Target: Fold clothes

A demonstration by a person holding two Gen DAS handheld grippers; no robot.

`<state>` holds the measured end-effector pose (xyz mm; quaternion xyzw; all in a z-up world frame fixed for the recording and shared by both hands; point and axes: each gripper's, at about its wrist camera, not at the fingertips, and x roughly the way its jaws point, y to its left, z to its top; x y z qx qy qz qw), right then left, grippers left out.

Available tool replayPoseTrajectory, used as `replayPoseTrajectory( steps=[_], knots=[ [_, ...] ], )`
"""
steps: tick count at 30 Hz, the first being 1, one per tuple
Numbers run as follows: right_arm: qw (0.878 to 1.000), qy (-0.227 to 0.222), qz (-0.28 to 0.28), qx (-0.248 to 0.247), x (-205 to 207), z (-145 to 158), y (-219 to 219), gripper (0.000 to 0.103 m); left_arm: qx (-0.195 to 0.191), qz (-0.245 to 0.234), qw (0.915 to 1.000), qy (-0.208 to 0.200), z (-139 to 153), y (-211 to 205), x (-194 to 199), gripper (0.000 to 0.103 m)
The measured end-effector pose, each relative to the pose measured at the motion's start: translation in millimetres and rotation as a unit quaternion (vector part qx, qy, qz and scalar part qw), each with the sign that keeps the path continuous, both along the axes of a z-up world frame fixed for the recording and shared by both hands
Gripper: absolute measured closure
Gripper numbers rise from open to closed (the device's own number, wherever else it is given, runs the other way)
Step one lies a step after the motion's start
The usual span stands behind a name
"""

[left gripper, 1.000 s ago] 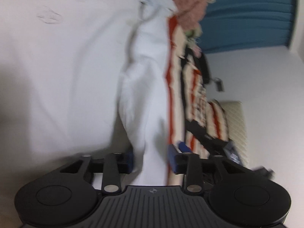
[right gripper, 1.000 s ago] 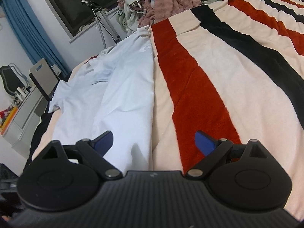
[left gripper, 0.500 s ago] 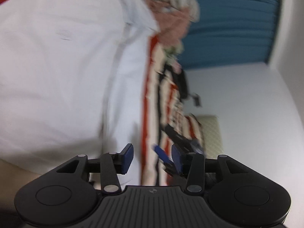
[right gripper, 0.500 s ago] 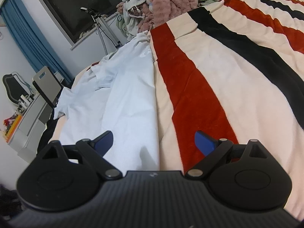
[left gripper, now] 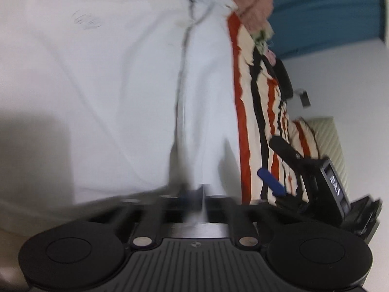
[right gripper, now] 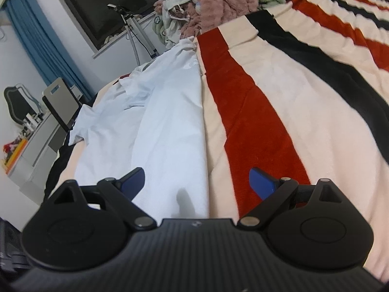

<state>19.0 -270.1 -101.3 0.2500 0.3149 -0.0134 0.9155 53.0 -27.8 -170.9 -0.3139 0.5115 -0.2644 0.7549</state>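
A white shirt [left gripper: 109, 85] lies spread on a bed covered by a cream, red and black striped blanket [right gripper: 279, 97]. My left gripper [left gripper: 194, 194] is at the shirt's near edge, blurred, with its jaws together and a sliver of white cloth pinched between them. In the right wrist view the shirt [right gripper: 170, 121] runs along the blanket's left side. My right gripper [right gripper: 197, 180] hovers open over the shirt's right edge with nothing between its blue pads. One blue finger [left gripper: 269, 181] of the right gripper also shows in the left wrist view, beside the shirt.
A heap of clothes [right gripper: 211, 2], pink and pale green, lies at the far end of the bed. Beyond the bed's left side stand a tripod [right gripper: 131, 29], a dark screen [right gripper: 104, 2], blue curtains [right gripper: 41, 43], a chair [right gripper: 60, 102] and a cluttered desk [right gripper: 29, 146].
My left gripper's jaws stood apart around the shirt's edge and are now shut on it. Its view swung sideways and back. The right gripper has hardly moved.
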Motion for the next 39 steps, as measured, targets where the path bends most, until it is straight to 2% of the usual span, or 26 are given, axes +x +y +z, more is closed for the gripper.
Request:
replayPoseTrajectory(
  steps=[2,3,6,7,10,11,12,13,15,16,18,22,24,26,29,31,32,35,37,38,39],
  knots=[
    [1.0,-0.006,0.001,-0.02,-3.0,2.7,3.3,0.009,0.087,0.007,0.9951,-0.046,12.5,-7.3,-18.5,0.101],
    [1.0,-0.008,0.002,-0.026,-4.3,3.6,4.7,0.009,0.114,0.007,0.9915,-0.062,16.4,-9.4,-25.2,0.101],
    [0.999,-0.017,0.005,-0.039,-6.1,7.1,9.2,0.009,0.146,0.011,0.9837,-0.104,30.5,-14.1,-41.4,0.1],
    [0.999,-0.022,0.006,-0.044,-6.5,8.9,10.1,0.009,0.156,0.012,0.9809,-0.115,34.1,-13.2,-43.8,0.096],
    [0.997,-0.047,0.009,-0.066,-11.7,16.1,13.8,0.009,0.187,0.016,0.971,-0.148,44.7,-10.6,-51.0,0.068],
    [0.996,-0.058,0.008,-0.07,-13.9,19.1,14.5,0.009,0.193,0.018,0.9676,-0.161,49.1,-5.7,-54.6,0.055],
    [0.995,-0.069,0.006,-0.075,-16.2,22.0,15.2,0.009,0.206,0.019,0.9616,-0.18,56.9,-5.3,-55.9,0.043],
    [0.994,-0.081,0.004,-0.079,-19.1,25.0,15.4,0.009,0.221,0.021,0.9542,-0.201,65.7,-6.9,-56.4,0.037],
    [0.99,-0.105,-0.003,-0.09,-24.5,30.6,15.4,0.009,0.255,0.024,0.9348,-0.246,89.1,-8.2,-63.4,0.015],
    [0.989,-0.116,-0.006,-0.096,-27.0,33.3,15.5,0.009,0.269,0.026,0.9245,-0.269,98.3,-8.9,-61.8,0.012],
    [0.986,-0.132,-0.01,-0.105,-29.8,37.3,16.4,0.009,0.285,0.018,0.9097,-0.302,115.6,-12.6,-54.6,0.0],
    [0.982,-0.144,-0.017,-0.12,-29.8,39.2,19.6,0.009,0.317,0.006,0.8793,-0.355,137.7,-26.7,-32.2,0.0],
    [0.981,-0.146,-0.021,-0.126,-29.2,38.4,21.4,0.009,0.339,0.014,0.8667,-0.366,138.7,-30.6,-23.1,0.0],
    [0.98,-0.148,-0.026,-0.133,-29.1,37.4,23.3,0.009,0.331,0.014,0.8726,-0.359,132.6,-25.2,-17.8,0.0],
    [0.979,-0.147,-0.031,-0.139,-27.5,34.1,26.9,0.009,0.316,0.017,0.8879,-0.334,109.3,-6.6,-12.7,0.001],
    [0.979,-0.145,-0.033,-0.141,-25.8,31.3,29.9,0.009,0.304,0.019,0.8989,-0.315,103.5,4.0,-7.9,0.001],
    [0.979,-0.143,-0.03,-0.143,-23.7,30.1,32.1,0.009,0.302,0.026,0.9009,-0.31,105.4,13.0,-8.5,0.0],
    [0.98,-0.129,-0.014,-0.153,-10.4,27.5,41.8,0.009,0.299,0.053,0.9032,-0.304,115.1,43.5,-12.9,0.0],
    [0.979,-0.119,0.019,-0.162,5.9,27.0,53.7,0.01,0.313,0.074,0.8957,-0.307,122.5,59.8,-12.2,0.0],
    [0.979,-0.114,0.038,-0.166,14.3,26.5,60.3,0.014,0.321,0.084,0.8912,-0.31,126.2,67.7,-11.6,0.0],
    [0.978,-0.105,0.064,-0.171,24.6,24.4,69.8,0.019,0.32,0.094,0.8911,-0.308,128.2,76.6,-9.9,0.0]
  ],
)
